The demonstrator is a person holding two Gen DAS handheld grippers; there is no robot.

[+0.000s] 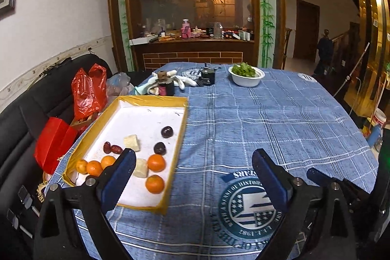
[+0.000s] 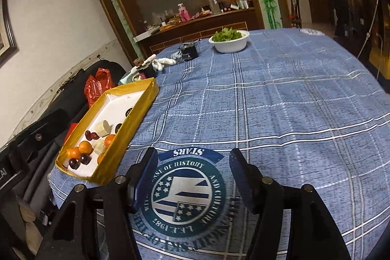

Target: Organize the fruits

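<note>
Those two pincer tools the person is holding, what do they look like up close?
Each is black plastic. The left gripper and right gripper both have two angled black arms ending in flat dark-blue pads, with round silver pins at the hinges. No cables, hands or sleeves show.

From my left camera, the left finger [image 1: 119,177] covers part of one orange [image 1: 108,161] and a pale chunk [image 1: 141,168] in the box [image 1: 181,118]. From the right camera, the box wall [image 2: 126,138] hides some fruit. I cannot tell what the small things on the far counter [image 1: 195,40] are.
</note>
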